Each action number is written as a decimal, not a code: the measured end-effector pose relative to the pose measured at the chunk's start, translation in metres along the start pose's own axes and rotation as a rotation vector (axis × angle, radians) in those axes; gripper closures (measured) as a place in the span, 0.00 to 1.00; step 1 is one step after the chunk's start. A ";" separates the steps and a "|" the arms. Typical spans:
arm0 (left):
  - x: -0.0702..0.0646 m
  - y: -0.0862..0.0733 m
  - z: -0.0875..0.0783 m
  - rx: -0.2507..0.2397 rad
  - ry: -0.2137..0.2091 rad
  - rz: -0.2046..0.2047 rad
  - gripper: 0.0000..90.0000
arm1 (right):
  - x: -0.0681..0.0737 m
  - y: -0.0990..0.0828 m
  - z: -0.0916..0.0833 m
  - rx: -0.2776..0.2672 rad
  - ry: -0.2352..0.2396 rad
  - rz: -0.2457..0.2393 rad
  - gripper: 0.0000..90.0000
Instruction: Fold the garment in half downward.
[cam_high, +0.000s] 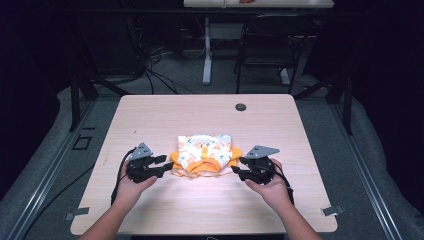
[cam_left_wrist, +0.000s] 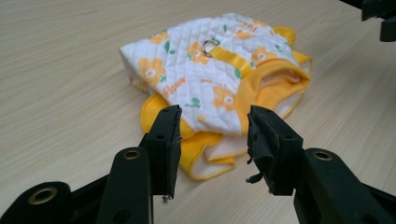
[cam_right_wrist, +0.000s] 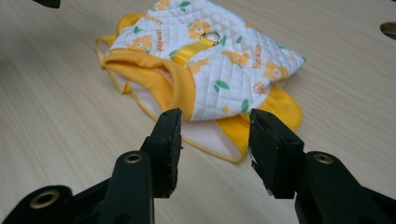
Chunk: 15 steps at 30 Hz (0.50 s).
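Folded quilted garment (cam_high: 205, 155), white with orange flowers and yellow trim, lies flat on the desk (cam_high: 150, 120) around its middle, a bit toward the near edge. Metal ring (cam_left_wrist: 211, 46) on a yellow strap sits on top. Left gripper (cam_high: 161, 165) sits just beside its left side, right gripper (cam_high: 239, 166) just beside its right. Both grippers' jaws stand apart, nothing between them, not touching the garment.

This looks like a lab or recording room: a light wooden surface (cam_high: 150, 115) stands on grey carpet between black metal frames (cam_high: 80, 90), with loose cables (cam_high: 155, 65) and a black chair (cam_high: 272, 45) behind.
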<state>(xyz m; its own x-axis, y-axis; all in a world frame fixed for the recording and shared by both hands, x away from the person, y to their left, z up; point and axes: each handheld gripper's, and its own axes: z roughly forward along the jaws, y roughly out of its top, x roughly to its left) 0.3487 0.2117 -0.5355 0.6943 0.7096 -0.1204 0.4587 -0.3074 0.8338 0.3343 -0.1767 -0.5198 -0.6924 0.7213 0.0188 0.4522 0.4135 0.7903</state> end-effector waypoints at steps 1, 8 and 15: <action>0.001 -0.004 -0.002 -0.004 0.001 -0.012 0.61 | 0.000 -0.004 -0.002 -0.002 -0.006 0.009 0.60; 0.010 -0.021 -0.012 0.008 0.018 -0.073 0.60 | -0.004 -0.018 -0.015 -0.006 -0.011 0.045 0.59; 0.015 -0.030 -0.017 -0.003 0.029 -0.084 0.59 | -0.010 -0.032 -0.012 -0.004 -0.014 0.078 0.58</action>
<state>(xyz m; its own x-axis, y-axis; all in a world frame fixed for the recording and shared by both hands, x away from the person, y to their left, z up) 0.3363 0.2425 -0.5538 0.6370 0.7508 -0.1749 0.5133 -0.2439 0.8228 0.3198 -0.2041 -0.5382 -0.6470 0.7591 0.0713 0.5021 0.3538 0.7891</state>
